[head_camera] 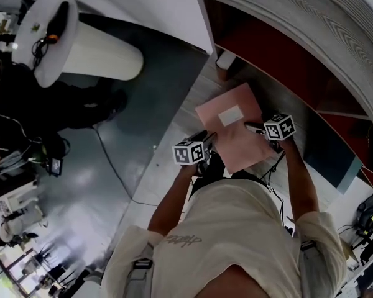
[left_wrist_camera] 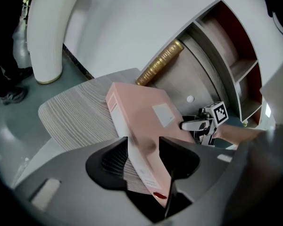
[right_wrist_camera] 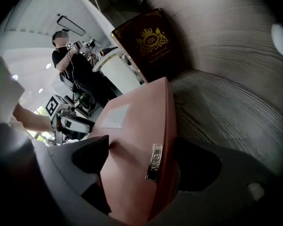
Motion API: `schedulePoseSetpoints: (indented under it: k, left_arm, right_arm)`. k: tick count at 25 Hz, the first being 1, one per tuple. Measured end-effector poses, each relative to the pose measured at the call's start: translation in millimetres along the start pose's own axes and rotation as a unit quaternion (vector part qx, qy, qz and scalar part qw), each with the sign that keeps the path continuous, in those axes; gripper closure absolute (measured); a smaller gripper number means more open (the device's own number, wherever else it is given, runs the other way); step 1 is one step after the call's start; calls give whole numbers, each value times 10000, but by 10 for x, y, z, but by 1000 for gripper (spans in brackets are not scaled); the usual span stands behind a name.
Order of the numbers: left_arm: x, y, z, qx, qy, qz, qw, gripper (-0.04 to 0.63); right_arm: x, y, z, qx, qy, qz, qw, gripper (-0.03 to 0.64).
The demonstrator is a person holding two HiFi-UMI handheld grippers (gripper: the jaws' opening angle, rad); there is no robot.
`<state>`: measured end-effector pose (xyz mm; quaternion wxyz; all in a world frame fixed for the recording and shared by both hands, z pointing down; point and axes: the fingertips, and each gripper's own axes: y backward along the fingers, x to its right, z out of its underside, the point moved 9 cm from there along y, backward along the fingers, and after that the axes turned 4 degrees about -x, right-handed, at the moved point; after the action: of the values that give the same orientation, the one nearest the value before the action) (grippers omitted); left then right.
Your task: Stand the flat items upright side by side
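Clamping pink box (head_camera: pixel 231 132) edges: left gripper (head_camera: pixel 209 141), right gripper (head_camera: pixel 256 129).
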<state>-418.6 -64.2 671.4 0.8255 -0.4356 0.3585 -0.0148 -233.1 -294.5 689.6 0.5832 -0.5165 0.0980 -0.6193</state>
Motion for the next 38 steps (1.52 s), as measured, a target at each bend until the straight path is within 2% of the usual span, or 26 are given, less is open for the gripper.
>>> schedulePoseSetpoints:
  k: [3,8,14,20,24,28,33,38]
  left_arm:
    - [-44,-93,-30,-139,36,29,9999,355]
    - [-107,-155,-8,-298,280,333,9986,346]
    - [-140,-197,-13,-265,460,498,9974,321]
    - [-39,-80,-40,-64,240,476,9986,333]
    - [75,133,-144,313,-38,470,9984,343]
    - [244,419,-294,727,-611,540,9940,362]
    - [527,709,-356,1066,-1415,658,9820,382]
    - [727,830,-399,1156,-2200,802,9653,390]
  right_arm:
    - [12,-19,-5,-6,-27,3,10000,167]
    - [15,-53,-1,-36,-82,13,10000,163]
    - [-15,-48,-25,-55,-91,90,9999,153]
    - [-107,72,-25,119,118,192,9997,166]
    - [-290,257,-120,616,507,257,9965,167]
    - [-471,483,-130,1048,830,441,9900,170]
    - [-659,763,-78,1431,1196,716,9798,176]
    - [-800,1002,15,1623,1426,1182,9692,186]
